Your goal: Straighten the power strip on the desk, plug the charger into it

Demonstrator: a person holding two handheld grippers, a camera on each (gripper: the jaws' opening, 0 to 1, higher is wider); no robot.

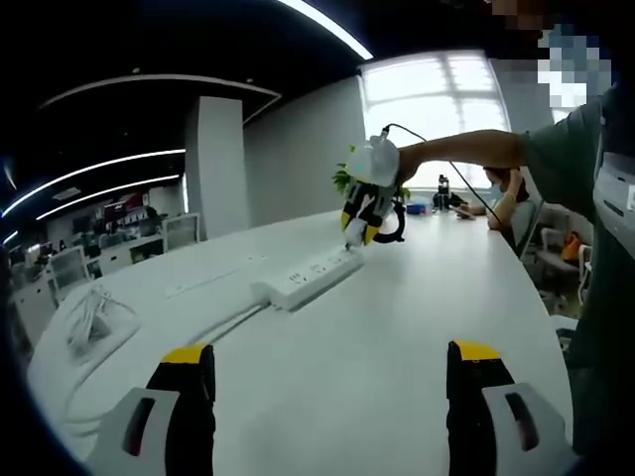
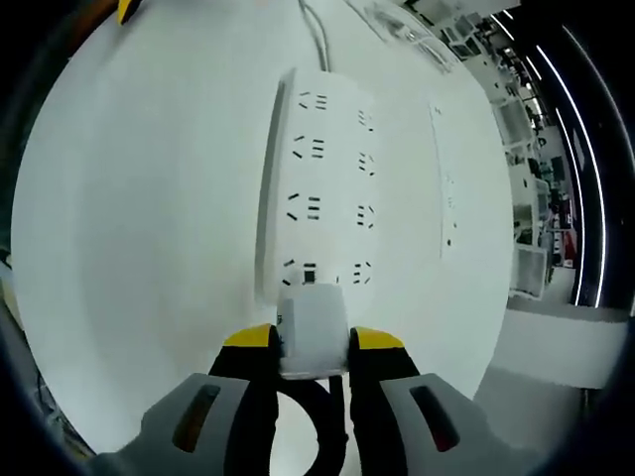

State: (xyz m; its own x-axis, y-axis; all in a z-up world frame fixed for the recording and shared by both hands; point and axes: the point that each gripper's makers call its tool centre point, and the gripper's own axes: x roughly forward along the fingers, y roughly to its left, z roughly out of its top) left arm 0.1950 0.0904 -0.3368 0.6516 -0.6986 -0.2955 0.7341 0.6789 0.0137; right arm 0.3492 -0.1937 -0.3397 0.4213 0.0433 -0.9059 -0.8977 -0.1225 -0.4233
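Note:
A white power strip [image 1: 306,279] lies on the white desk [image 1: 397,327], its cord running toward the left. In the right gripper view the strip [image 2: 319,183] fills the middle, with two rows of sockets. My right gripper [image 2: 314,340] is shut on a white charger [image 2: 313,329], held right at the strip's near end socket. From the left gripper view, the right gripper [image 1: 363,216] hovers over the strip's far end, held by a person's arm. My left gripper [image 1: 327,372] stands open over the bare desk, well short of the strip.
A coiled white cable [image 1: 91,315] lies at the desk's left edge. A flush socket panel [image 2: 446,178] sits in the desk beside the strip. A person sits at the far end [image 1: 506,193]. A plant [image 1: 344,177] stands behind the strip.

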